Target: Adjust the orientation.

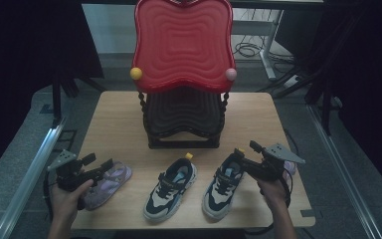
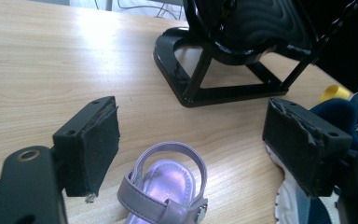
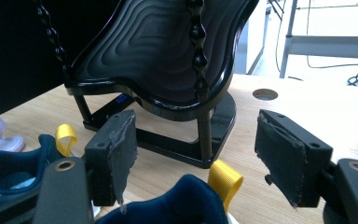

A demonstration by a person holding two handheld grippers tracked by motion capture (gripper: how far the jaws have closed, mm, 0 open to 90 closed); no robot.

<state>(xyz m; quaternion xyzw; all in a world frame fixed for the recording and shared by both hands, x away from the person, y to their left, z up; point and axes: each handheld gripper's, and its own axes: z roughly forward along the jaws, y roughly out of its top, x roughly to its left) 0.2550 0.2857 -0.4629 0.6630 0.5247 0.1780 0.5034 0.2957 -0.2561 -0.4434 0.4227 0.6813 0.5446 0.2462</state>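
In front of the black and red rack [image 1: 183, 74], my purple sandal [image 1: 107, 182] lies flat on its sole, down to the rack's left, strap arched up, toe pointing toward it. My navy sneaker [image 1: 225, 184] with the yellow heel loop [image 3: 224, 179] sits upright, down to its right.

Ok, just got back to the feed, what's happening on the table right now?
A person holds a gripper in each hand at the wooden table, in front of a two-tier shoe rack with a red top shelf. The left gripper is open, its fingers either side of the purple sandal without gripping it. The right gripper is also open, poised over the heel of the right-hand sneaker. A second sneaker lies in the middle. Nothing is lifted yet, and all the shoes are on the table.
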